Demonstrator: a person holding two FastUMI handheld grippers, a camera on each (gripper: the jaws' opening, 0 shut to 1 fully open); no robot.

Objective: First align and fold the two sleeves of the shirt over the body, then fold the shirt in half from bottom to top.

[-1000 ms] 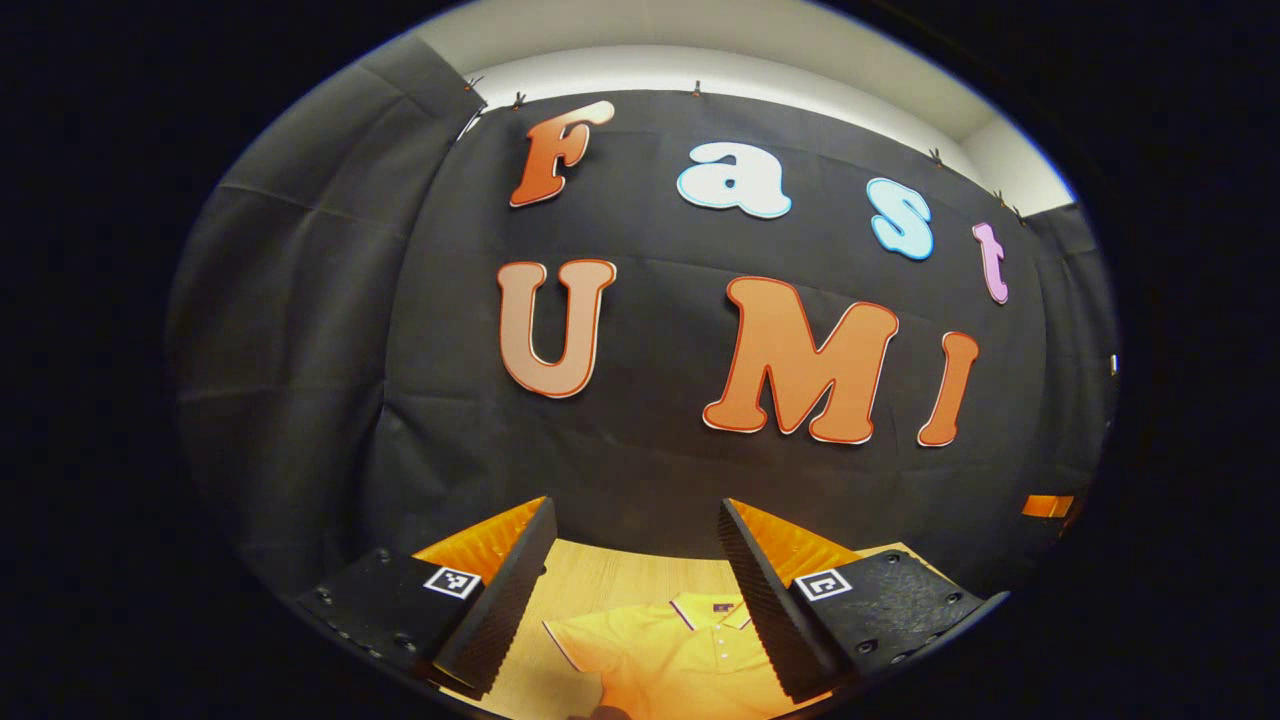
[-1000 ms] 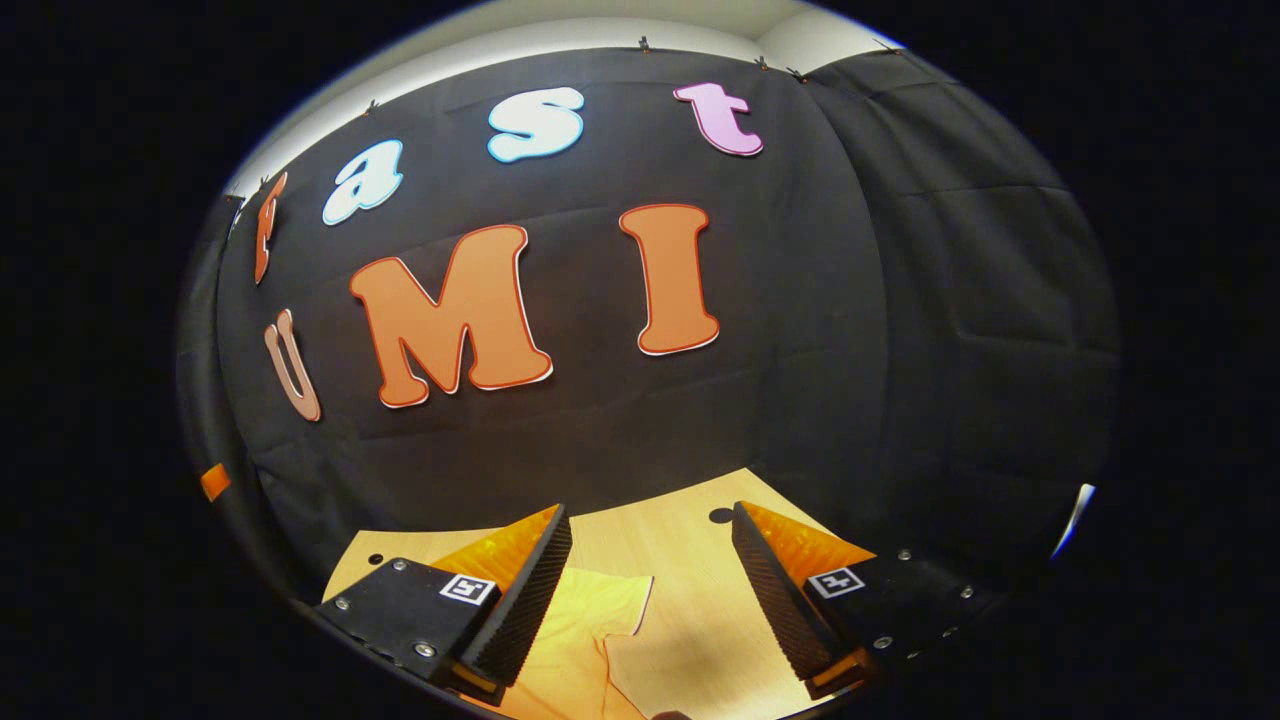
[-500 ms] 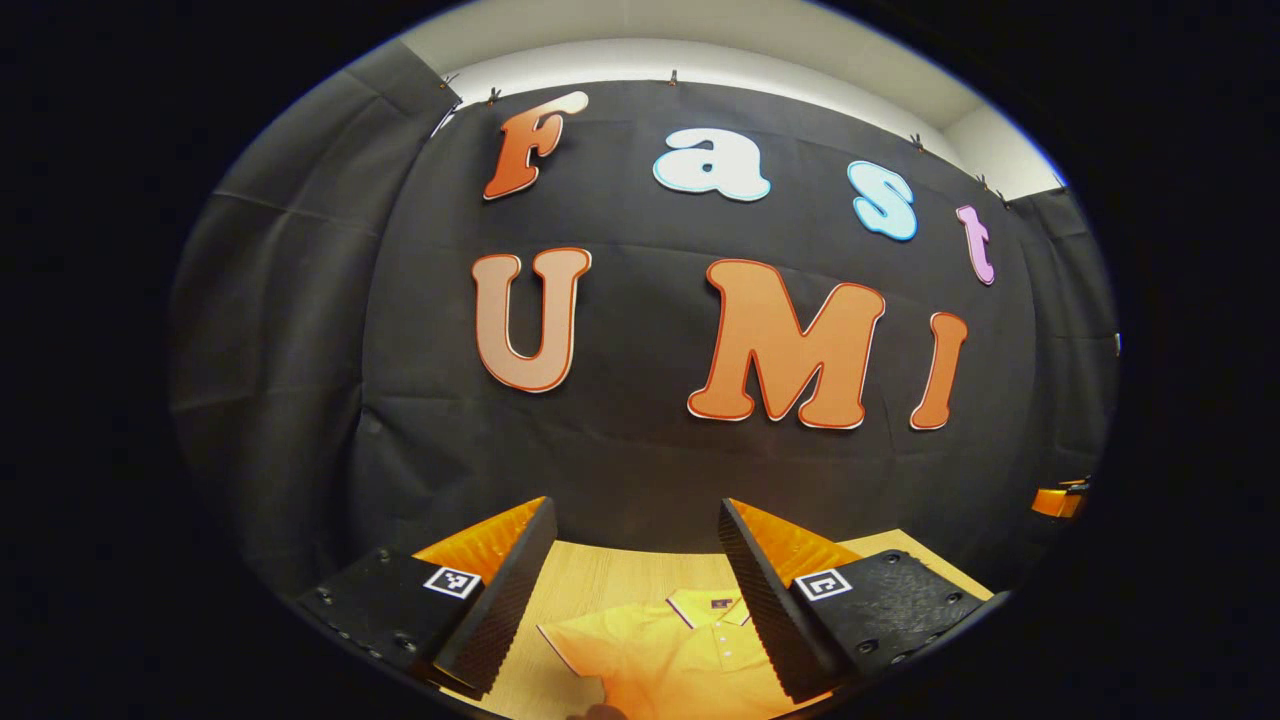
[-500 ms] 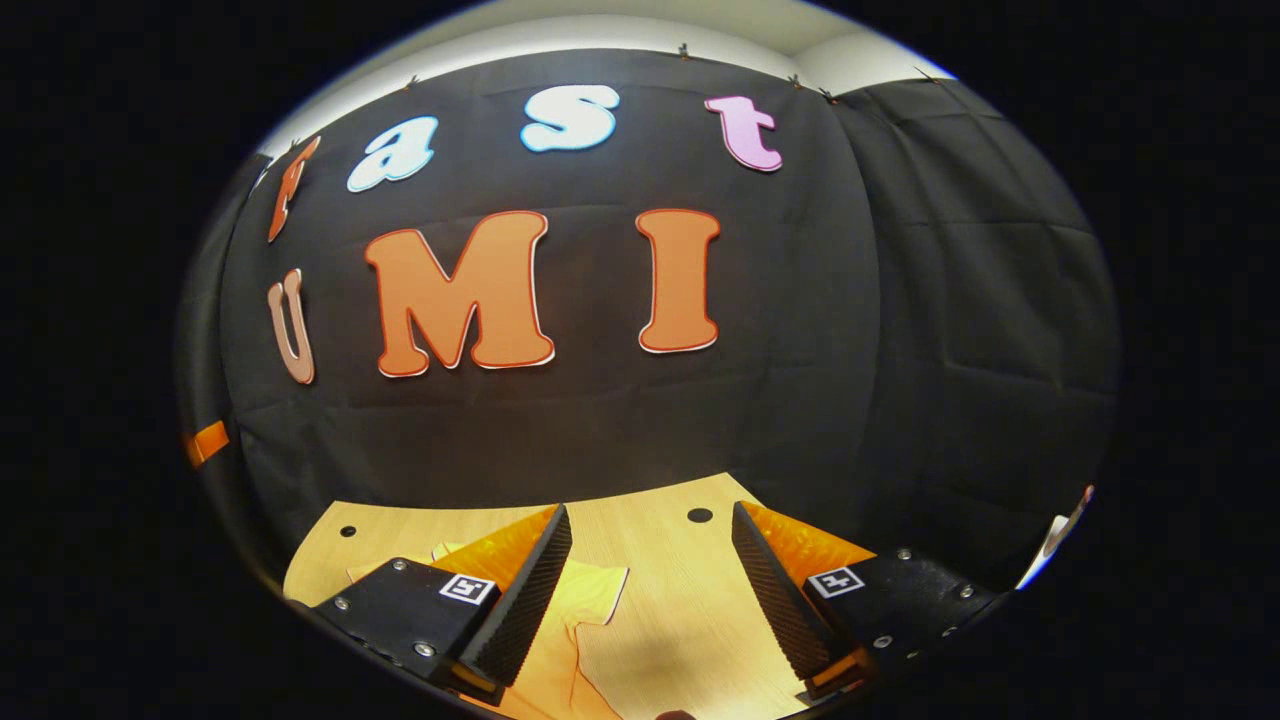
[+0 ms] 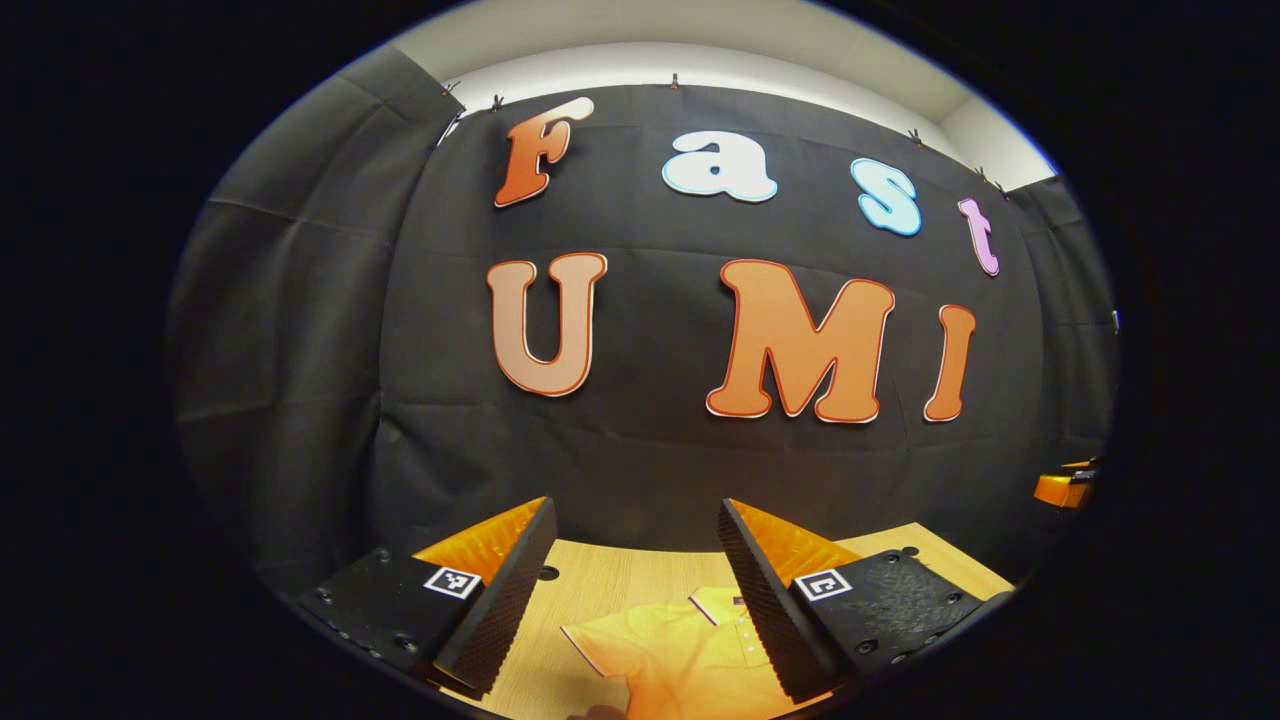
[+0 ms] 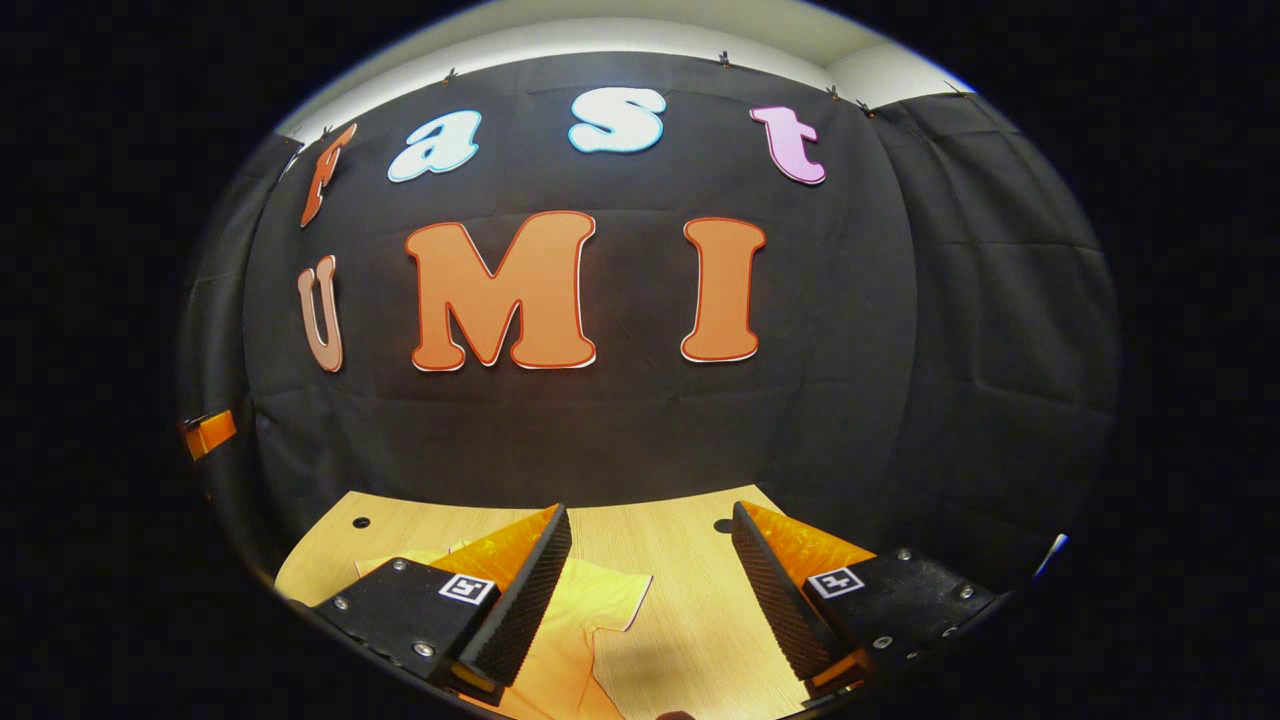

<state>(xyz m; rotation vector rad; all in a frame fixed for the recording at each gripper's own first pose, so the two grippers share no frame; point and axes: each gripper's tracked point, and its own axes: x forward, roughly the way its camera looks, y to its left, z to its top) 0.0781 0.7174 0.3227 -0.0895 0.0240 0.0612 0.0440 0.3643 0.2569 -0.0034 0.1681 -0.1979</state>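
Observation:
A yellow polo shirt (image 5: 672,655) lies flat on the wooden table (image 5: 600,580), collar toward the booth wall, one short sleeve spread out to the left. In the left gripper view my left gripper (image 5: 630,590) hovers open above the shirt's collar and shoulder, nothing between its fingers. In the right gripper view the same shirt (image 6: 580,625) shows its other short sleeve, partly hidden behind one finger. My right gripper (image 6: 650,590) is open above that sleeve's edge and the bare table (image 6: 690,620), holding nothing.
The black cloth wall rises right behind the table's far edge. Small dark holes (image 6: 722,525) dot the tabletop near the back. The other gripper's edge (image 5: 1062,489) shows at the far right of the left gripper view, and another gripper part (image 6: 208,433) at the left of the right gripper view.
Both cameras have shifted slightly: the right gripper view now takes in more of the table and the sleeve, and in the left gripper view the shirt has slid a little right. Both grippers stay open.

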